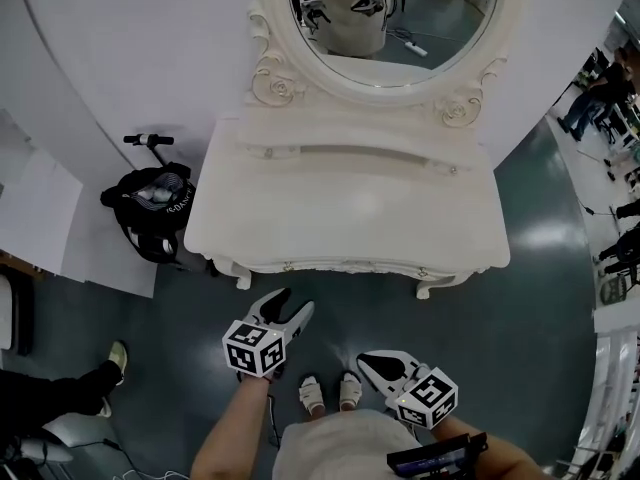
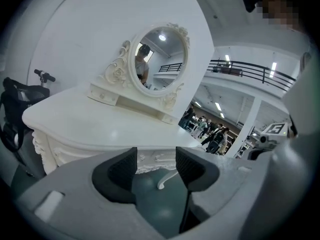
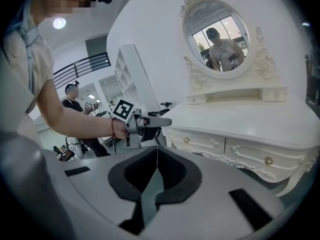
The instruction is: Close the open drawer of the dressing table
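Observation:
The white dressing table with its oval mirror stands against the wall ahead of me. In the right gripper view its two front drawers with brass knobs look flush with the front; none stands out. My left gripper hovers over the floor just short of the table's front edge, open and holding nothing, and in its own view the table's carved apron shows between its fingers. Further back and to the right, my right gripper is shut on nothing, seen also in its own view.
A black bag with a handlebar leans at the table's left end. My feet are on the dark green floor. Another person's leg lies at the lower left. Several people stand at the far right.

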A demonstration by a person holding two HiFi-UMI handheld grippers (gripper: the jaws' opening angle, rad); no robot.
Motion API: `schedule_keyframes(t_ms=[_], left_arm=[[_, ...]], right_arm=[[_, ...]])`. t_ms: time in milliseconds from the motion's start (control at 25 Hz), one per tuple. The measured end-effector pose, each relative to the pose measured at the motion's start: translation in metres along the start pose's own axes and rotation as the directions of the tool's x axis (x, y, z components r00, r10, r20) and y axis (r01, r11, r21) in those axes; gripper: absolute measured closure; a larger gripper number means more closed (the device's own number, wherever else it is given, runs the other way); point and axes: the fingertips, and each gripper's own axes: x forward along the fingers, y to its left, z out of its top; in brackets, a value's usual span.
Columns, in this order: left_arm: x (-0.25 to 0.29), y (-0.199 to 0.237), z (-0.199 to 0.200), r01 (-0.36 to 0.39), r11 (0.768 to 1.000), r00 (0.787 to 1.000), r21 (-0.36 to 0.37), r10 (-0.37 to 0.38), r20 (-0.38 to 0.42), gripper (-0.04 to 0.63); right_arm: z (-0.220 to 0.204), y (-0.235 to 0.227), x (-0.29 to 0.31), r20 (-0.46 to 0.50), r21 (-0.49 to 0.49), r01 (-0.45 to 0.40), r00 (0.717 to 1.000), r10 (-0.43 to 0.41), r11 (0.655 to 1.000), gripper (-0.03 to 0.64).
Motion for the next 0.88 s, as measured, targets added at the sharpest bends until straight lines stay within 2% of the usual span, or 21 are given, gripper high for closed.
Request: schedule_keyframes(t_ms=[200,640,760,880], left_arm=[[-0.024,-0.036,0.009,0.035,0.998,0.999,0.051,-0.036,0.017,0.357],[-0.063,-0.1,0.021,0.07,0.995,0.994,0.069,-0.076,0.081,0.413],[-0.072,-0.111,0.023,0.07,0.994,0.993,0.081,-0.078,0.093,0.436],[-0.079,-0.123,0.023,0.076,0.992,0.991,0.096,-0.086,0.102,0.492]], right_arm=[[0.011,0.007,-0.01,0.037,-0.023,0.01,0.999,-0.009,1.0,0.6],[0.036,0.018,-0.035,0.117,-0.069,0.036,0.993,-0.027,0.997,0.6],[0.039,0.021,-0.041,0.134,-0.071,0.044,0.99,-0.034,0.997,0.6],[0.039,0.021,-0.049,0.154,-0.059,0.056,0.987,-0.046,0.997,0.6]])
